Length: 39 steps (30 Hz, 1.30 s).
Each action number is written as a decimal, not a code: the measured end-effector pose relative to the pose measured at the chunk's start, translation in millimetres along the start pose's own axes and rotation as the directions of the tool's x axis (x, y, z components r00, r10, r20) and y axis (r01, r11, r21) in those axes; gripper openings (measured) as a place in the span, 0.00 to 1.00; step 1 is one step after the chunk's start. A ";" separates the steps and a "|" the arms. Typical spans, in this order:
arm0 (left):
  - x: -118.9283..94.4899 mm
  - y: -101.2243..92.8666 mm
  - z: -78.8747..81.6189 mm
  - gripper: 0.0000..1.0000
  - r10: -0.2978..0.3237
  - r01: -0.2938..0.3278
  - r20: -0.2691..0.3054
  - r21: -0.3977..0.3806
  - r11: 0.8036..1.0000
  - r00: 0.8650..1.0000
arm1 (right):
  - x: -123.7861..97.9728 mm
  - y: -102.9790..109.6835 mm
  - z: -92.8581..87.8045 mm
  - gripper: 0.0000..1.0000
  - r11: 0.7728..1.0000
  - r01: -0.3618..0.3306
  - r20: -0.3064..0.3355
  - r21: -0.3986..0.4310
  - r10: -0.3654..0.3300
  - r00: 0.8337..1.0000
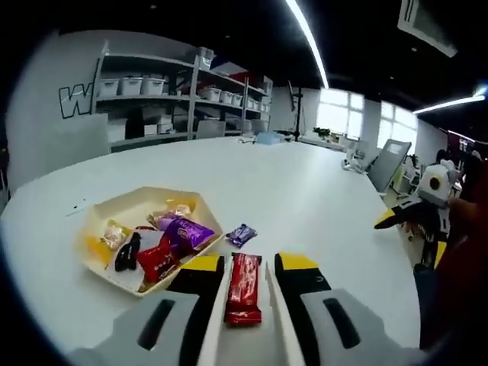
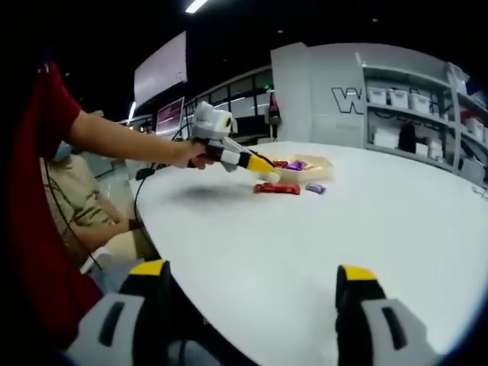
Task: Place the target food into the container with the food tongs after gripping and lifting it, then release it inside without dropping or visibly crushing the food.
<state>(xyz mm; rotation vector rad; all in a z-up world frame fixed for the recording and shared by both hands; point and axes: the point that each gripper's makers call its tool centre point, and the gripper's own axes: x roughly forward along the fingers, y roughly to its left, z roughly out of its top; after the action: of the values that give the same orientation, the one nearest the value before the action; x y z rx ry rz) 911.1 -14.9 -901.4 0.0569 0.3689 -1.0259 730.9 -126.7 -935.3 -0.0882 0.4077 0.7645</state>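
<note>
- The red snack bar lies flat on the white table, just beside the tray of wrapped sweets, with a small purple candy near its far end.
- The left gripper is spread open, jaws straddling the bar lengthwise, apparently not pinching it.
- I'd say close gently on the wrapper's long sides, then lift straight up so it doesn't crush.
- The right gripper sits open, well apart.

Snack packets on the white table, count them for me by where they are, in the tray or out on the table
In the tray: 5, as far as I can tell, since they overlap.
On the table: 2, the red bar and the small purple candy.
Total: 7
</note>
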 end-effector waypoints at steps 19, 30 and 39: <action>-20.9 -69.2 -5.9 0.25 -0.198 0.200 0.050 -0.027 0.979 0.979 | 27.9 21.9 35.1 0.59 0.987 -0.103 0.051 -0.120 0.110 0.993; -32.2 -113.9 -11.4 0.25 -0.345 0.347 0.048 -0.041 0.937 0.937 | 47.4 39.4 51.9 0.36 0.965 -0.166 0.071 -0.203 0.183 0.980; -41.8 -135.0 -16.2 0.26 -0.440 0.441 0.034 -0.034 0.897 0.897 | 52.0 53.2 53.6 0.03 0.924 -0.196 0.059 -0.330 0.227 0.972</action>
<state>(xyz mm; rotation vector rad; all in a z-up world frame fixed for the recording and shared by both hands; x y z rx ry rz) 773.5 -47.5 -886.1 -0.0817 0.3880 -1.4676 745.5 -42.2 -902.8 -0.3168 0.1978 1.0419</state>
